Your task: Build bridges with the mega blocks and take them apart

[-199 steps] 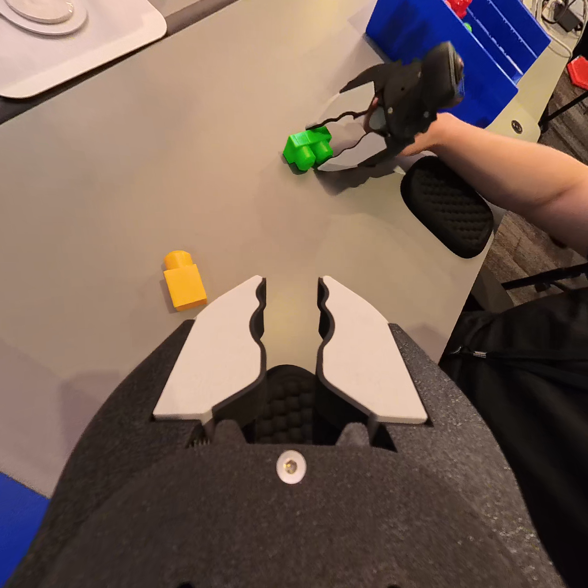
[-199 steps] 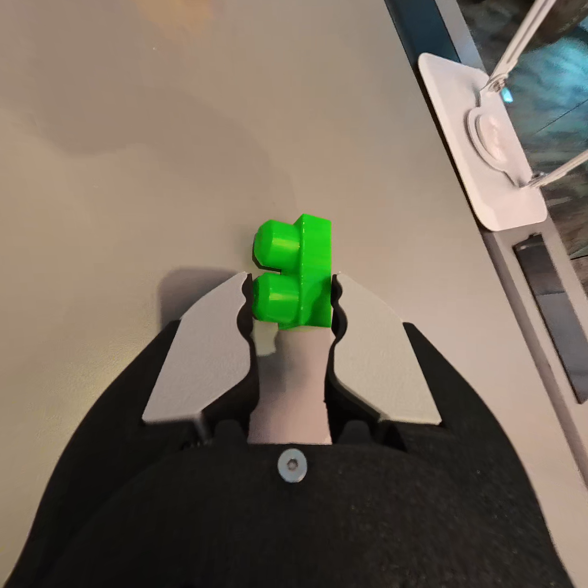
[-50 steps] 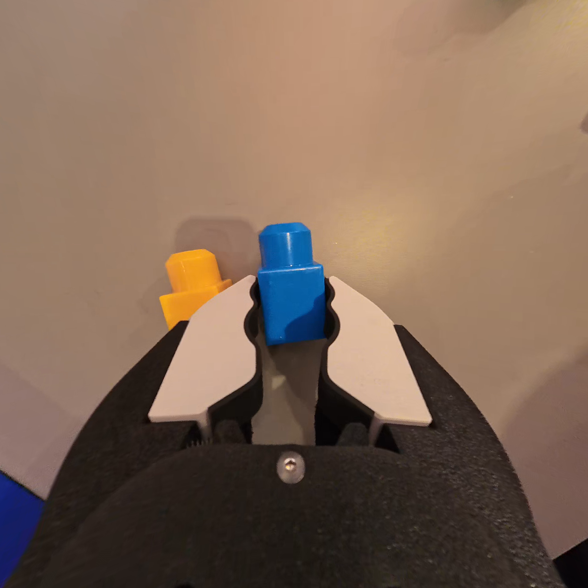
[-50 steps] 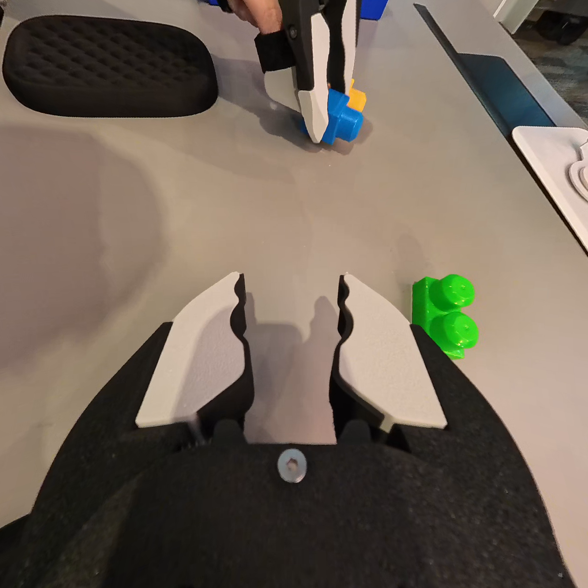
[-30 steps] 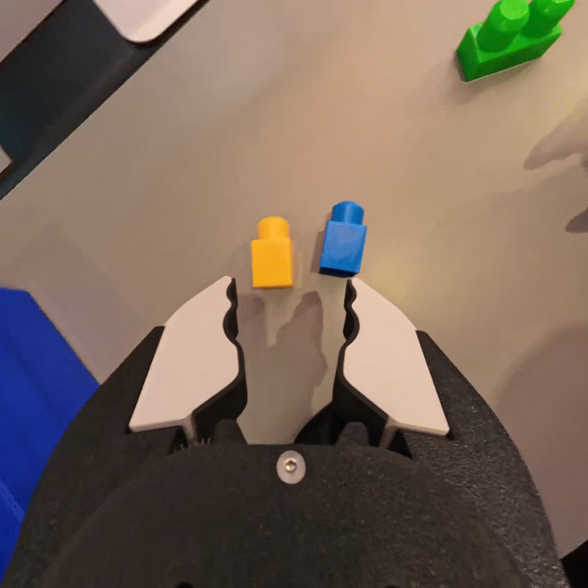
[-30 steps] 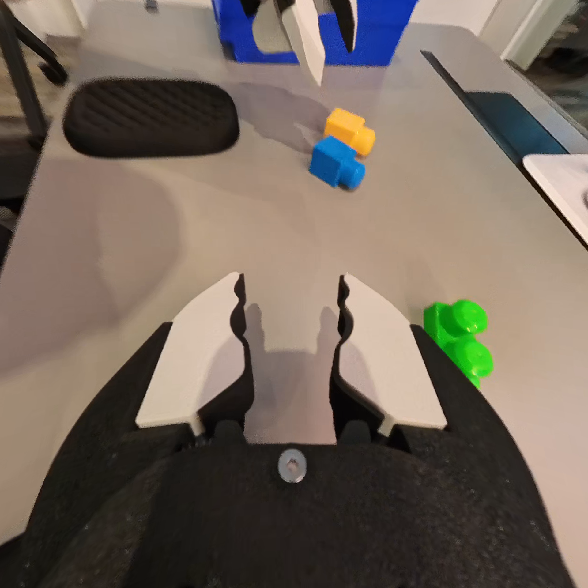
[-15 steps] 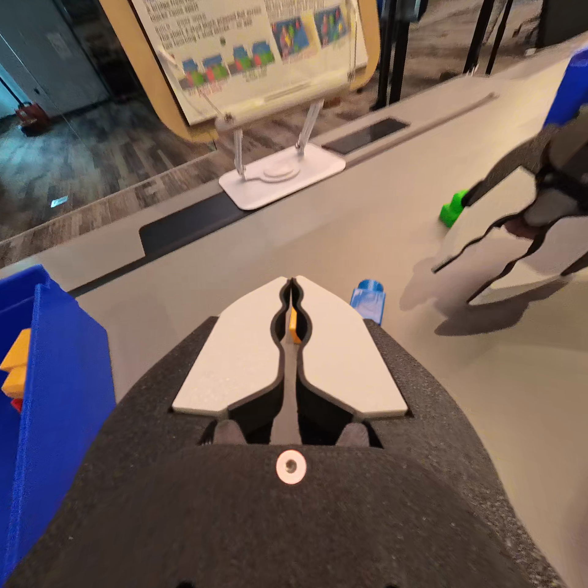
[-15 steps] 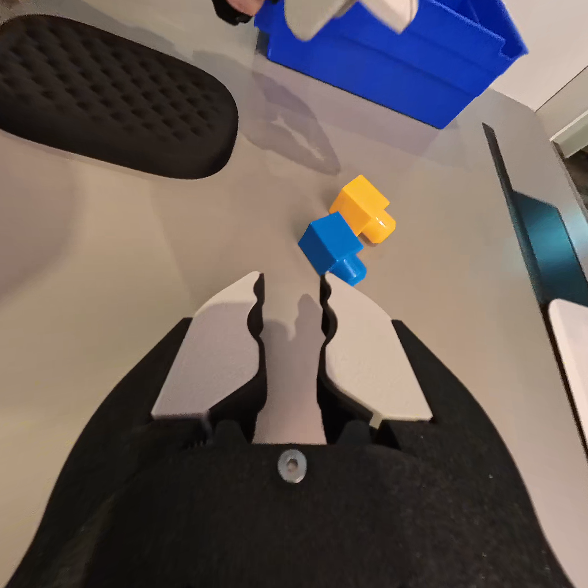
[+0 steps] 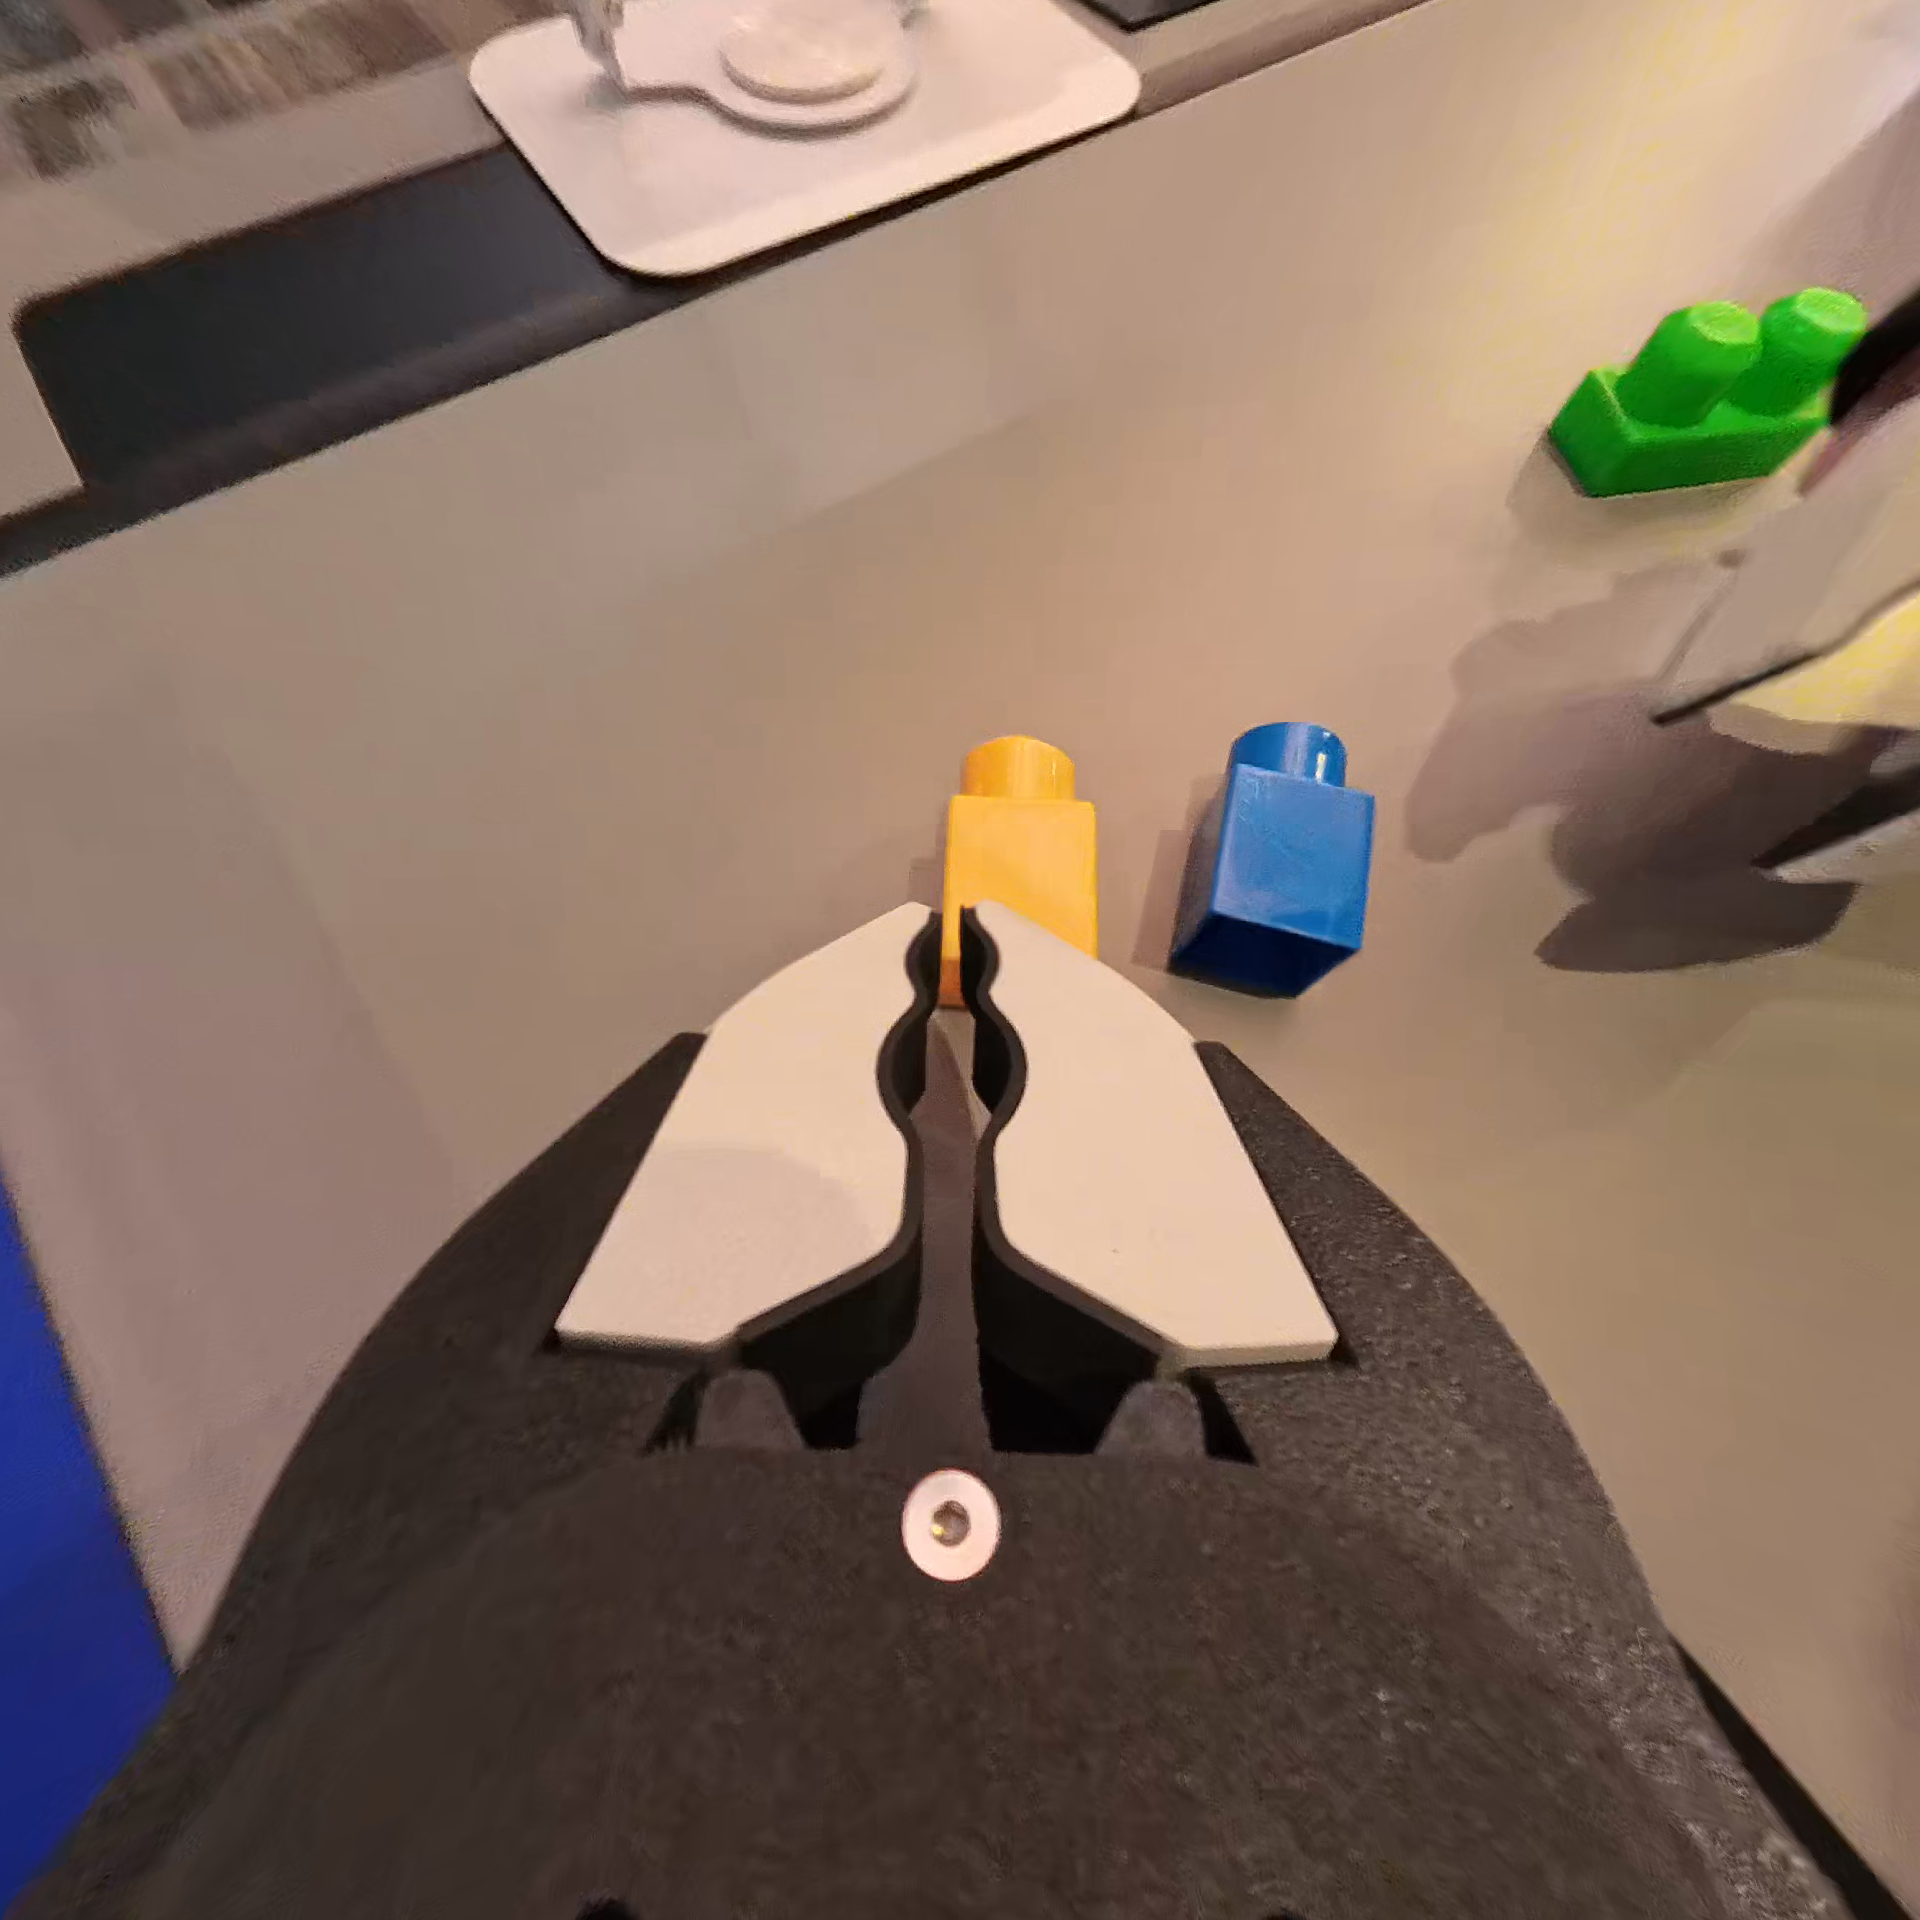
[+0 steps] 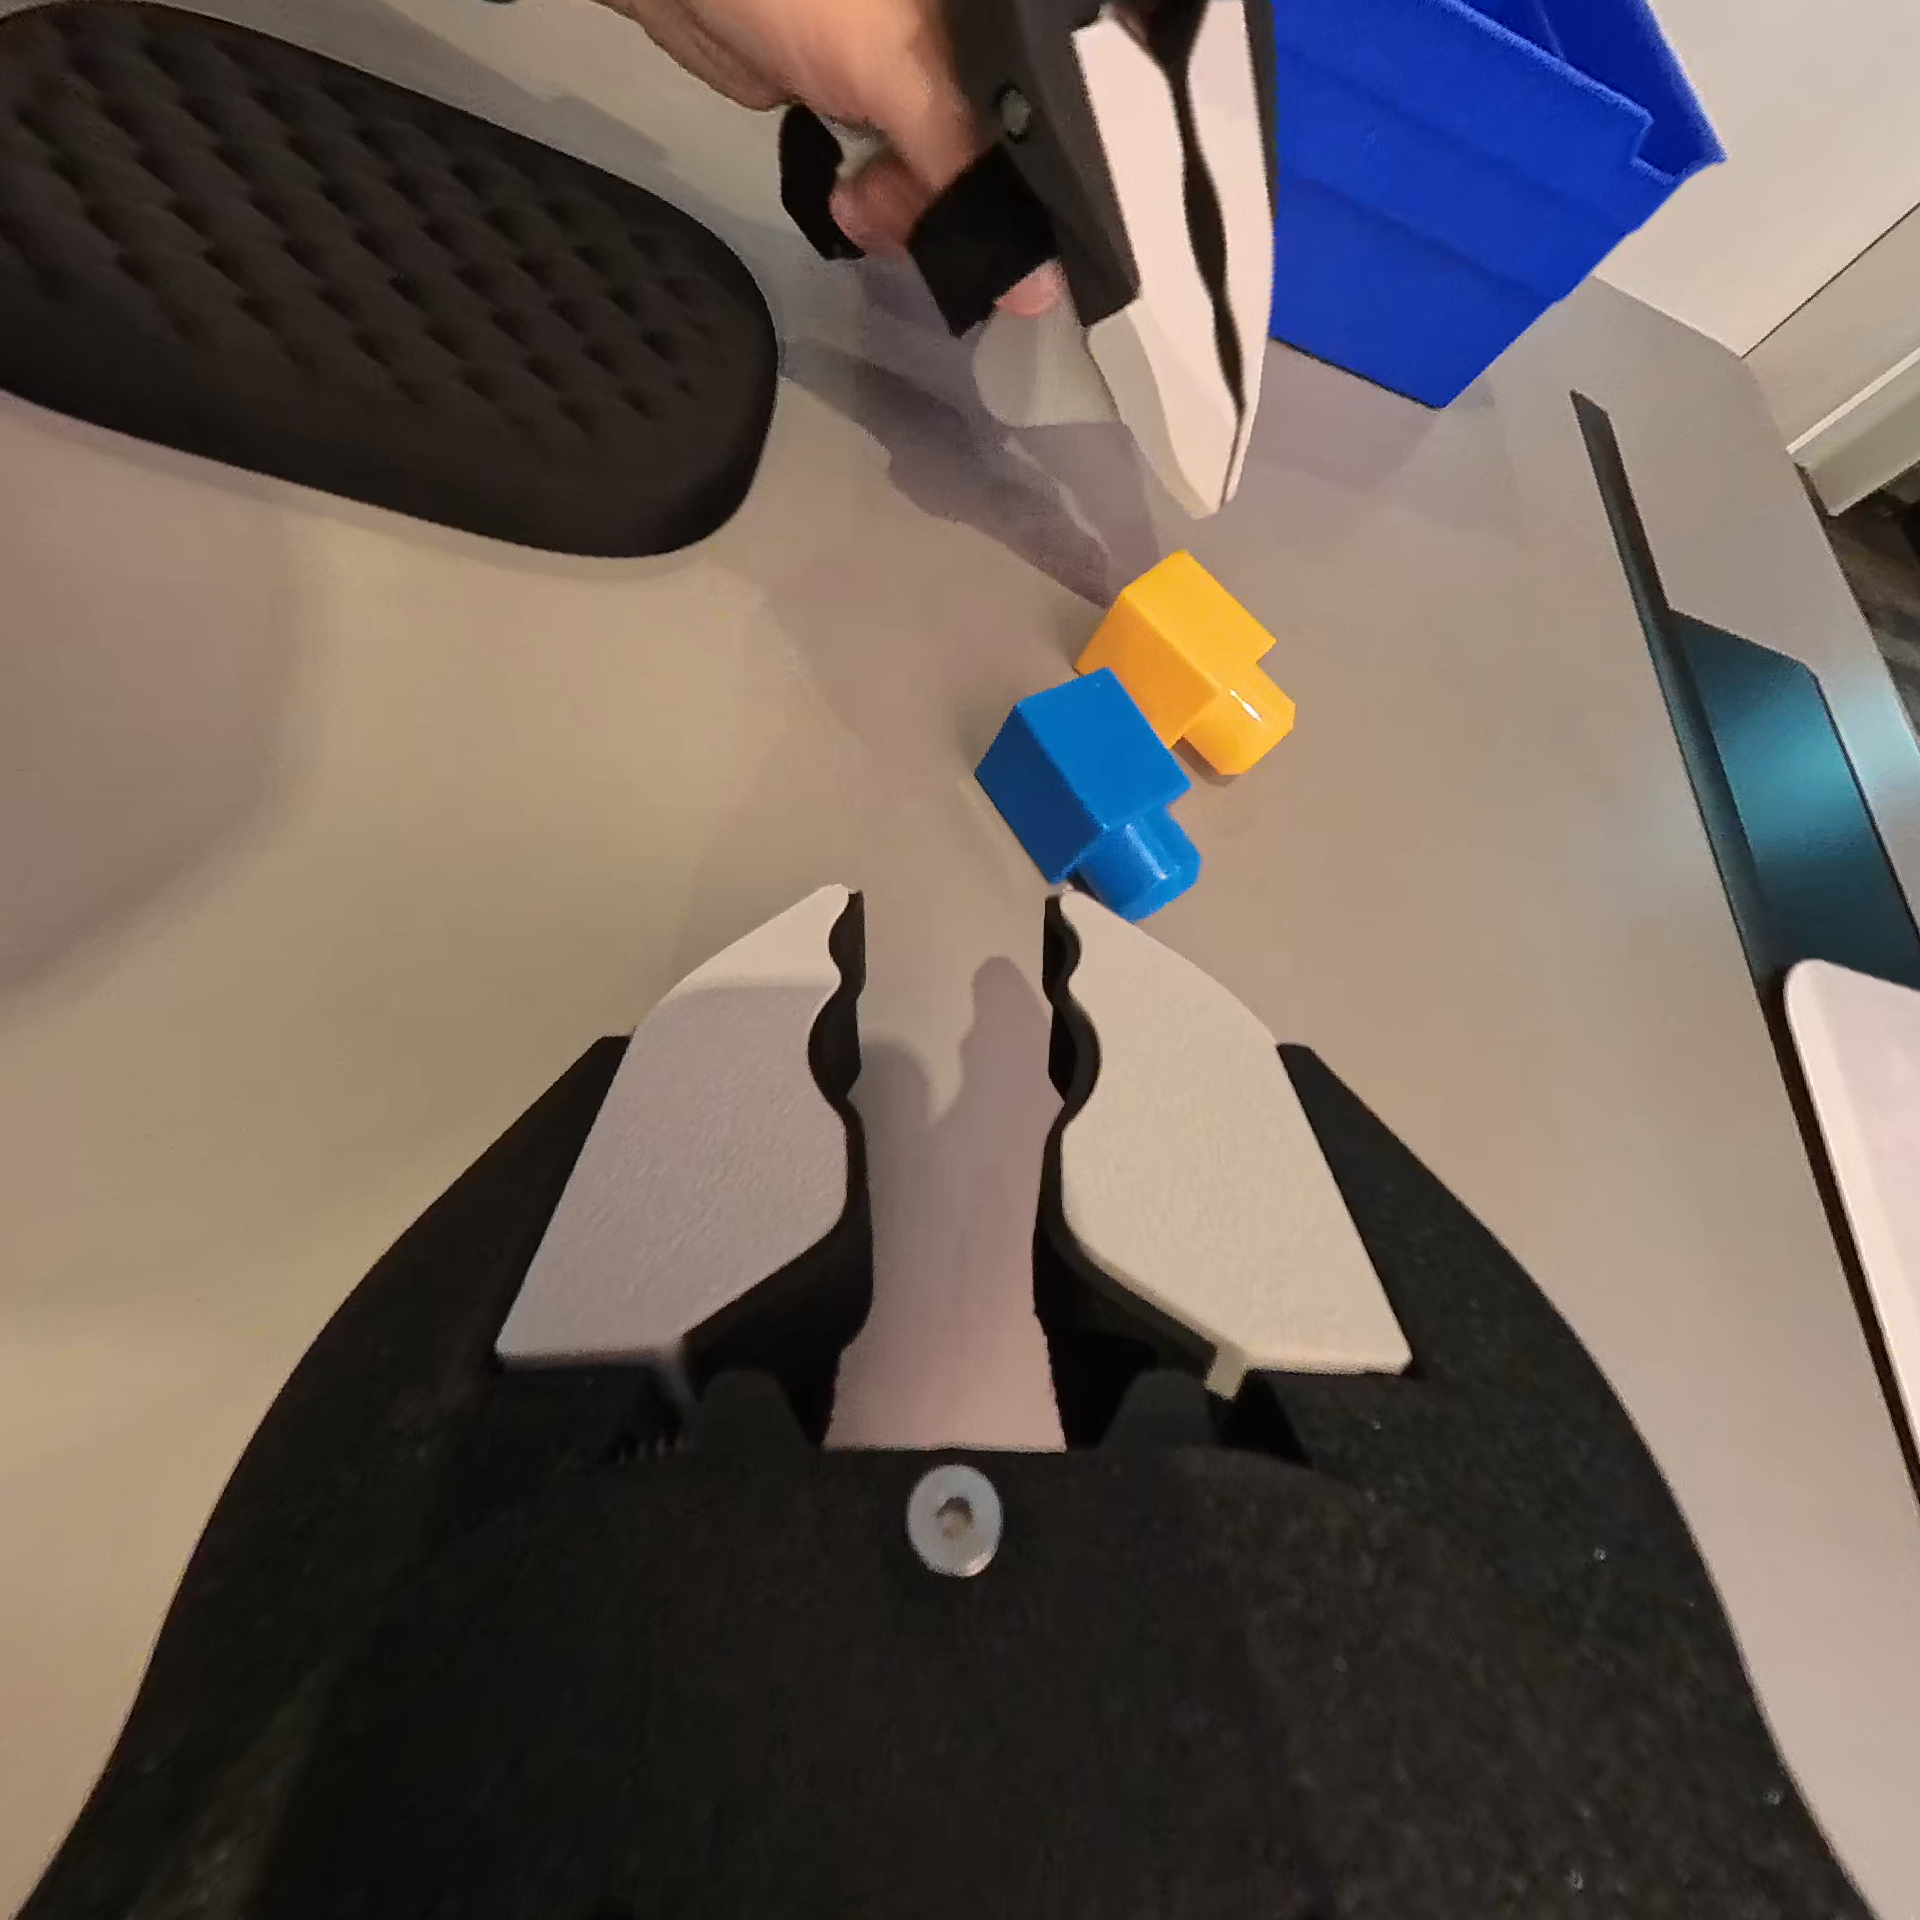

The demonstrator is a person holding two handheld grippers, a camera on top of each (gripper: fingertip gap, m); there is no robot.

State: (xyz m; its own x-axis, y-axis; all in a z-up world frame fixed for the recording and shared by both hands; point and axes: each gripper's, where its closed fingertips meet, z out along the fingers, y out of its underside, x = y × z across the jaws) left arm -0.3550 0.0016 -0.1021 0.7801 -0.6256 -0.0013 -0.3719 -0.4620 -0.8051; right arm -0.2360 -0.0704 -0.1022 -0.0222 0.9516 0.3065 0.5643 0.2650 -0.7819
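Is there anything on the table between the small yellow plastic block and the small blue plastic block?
Nothing: the yellow block and the blue block lie apart with only bare grey table between them, clearest in the left wrist view.

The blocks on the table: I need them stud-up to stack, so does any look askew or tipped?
Yes. The blue block and the yellow block both lie on their sides, studs pointing sideways. The green block sits upright, studs up. Nothing looks damaged.
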